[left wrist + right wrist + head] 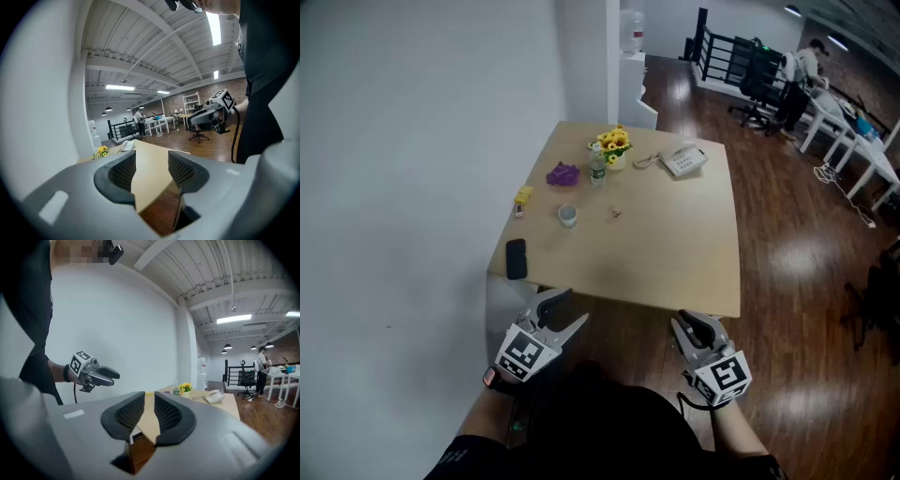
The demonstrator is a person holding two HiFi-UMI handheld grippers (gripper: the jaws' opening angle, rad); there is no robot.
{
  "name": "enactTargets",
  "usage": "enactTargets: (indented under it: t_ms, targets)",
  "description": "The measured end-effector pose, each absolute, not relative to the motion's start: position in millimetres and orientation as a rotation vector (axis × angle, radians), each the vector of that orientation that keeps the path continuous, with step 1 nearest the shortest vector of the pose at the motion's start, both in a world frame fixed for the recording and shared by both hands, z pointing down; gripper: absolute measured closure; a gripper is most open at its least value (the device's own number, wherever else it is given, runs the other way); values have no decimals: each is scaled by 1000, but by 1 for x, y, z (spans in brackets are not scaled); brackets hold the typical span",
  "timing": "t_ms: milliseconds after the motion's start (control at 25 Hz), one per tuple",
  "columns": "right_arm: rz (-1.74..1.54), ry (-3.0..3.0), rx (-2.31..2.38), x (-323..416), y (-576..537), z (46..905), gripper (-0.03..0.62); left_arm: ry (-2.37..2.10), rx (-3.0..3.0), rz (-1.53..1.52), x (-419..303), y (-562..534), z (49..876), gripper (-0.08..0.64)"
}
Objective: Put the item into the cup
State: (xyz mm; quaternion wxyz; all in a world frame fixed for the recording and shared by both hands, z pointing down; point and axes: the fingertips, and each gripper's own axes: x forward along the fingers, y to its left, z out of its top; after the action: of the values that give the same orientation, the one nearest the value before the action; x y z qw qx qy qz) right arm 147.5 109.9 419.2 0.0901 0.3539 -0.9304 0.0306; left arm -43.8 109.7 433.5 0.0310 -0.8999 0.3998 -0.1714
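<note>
The item [616, 214] is a tiny pale thing lying on the bare wooden table [675, 262], near the middle and a little to the right of the small white cup [568, 217], which stands upright with its mouth open to the top. The two are near each other but not touching. The item is too small in the head view to name, and neither its long axis nor the way it points can be made out; it seems to lie flat on the wood. Judging by its size, it is probably very light and easy to flick away on the smooth top, so a careful pinch from above across its narrowest part looks best, with the jaws nearly closed before they come down. The cup also looks light and could tip if bumped. The left gripper [567, 311] hangs short of the table's near edge with its jaws wide apart and nothing between them. The right gripper [682, 325] hangs beside it, well apart from the item, its jaws parted by a narrower gap and likewise empty.
</note>
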Motion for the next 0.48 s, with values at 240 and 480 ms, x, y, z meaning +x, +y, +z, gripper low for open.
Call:
enactTargets:
  t_ms: [240, 480]
  targets:
    - [101, -2762, 1052, 150, 94, 419, 514, 1244, -2747, -552, -38, 83, 438, 357]
    - [62, -2716, 1046, 151, 56, 427, 499, 1219, -2755, -589, -32, 33, 452, 357]
